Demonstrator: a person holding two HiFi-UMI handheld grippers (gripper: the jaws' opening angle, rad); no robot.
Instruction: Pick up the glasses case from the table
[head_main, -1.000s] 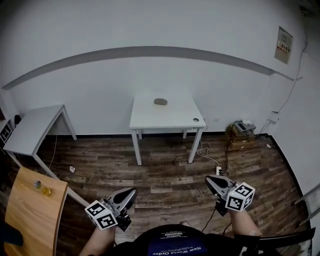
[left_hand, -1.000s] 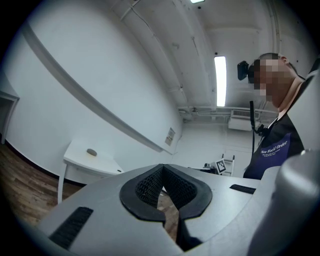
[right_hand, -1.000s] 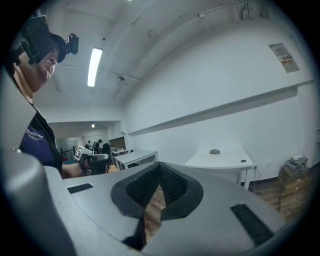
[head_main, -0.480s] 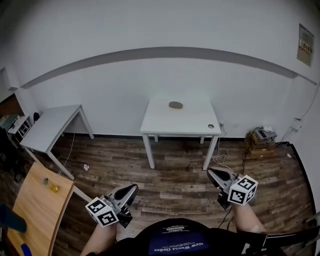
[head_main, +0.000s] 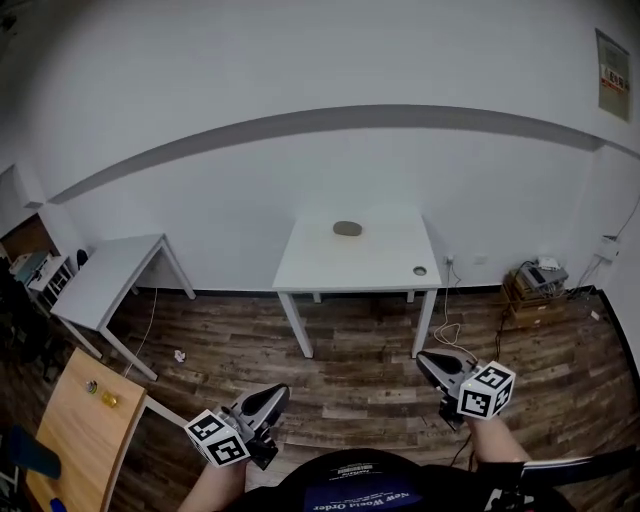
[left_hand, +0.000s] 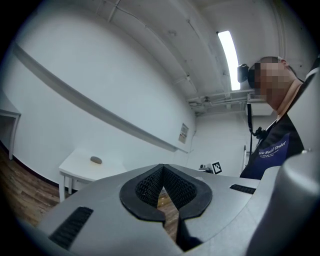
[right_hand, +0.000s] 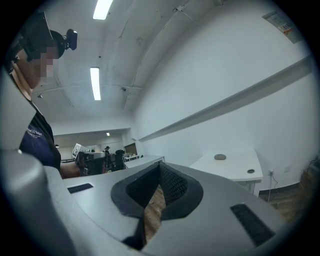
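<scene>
Distance dictates posture: left gripper (head_main: 279, 393) and right gripper (head_main: 426, 358), closed and empty, point level towards the white rectangular bench (head_main: 300, 266), whose small grey oval glasses case (head_main: 347, 229) lies beyond reach.

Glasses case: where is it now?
Head view, centre: the glasses case lies on the white table toward its far side, up-left of the round hole.

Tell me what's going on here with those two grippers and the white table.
A person stands holding a gripper in each hand. The left gripper and the right gripper are both held low, jaws shut and empty. The glasses case lies untouched on the white table, across the wooden floor and apparently well out of reach. Picking it up has not yet begun.
</scene>
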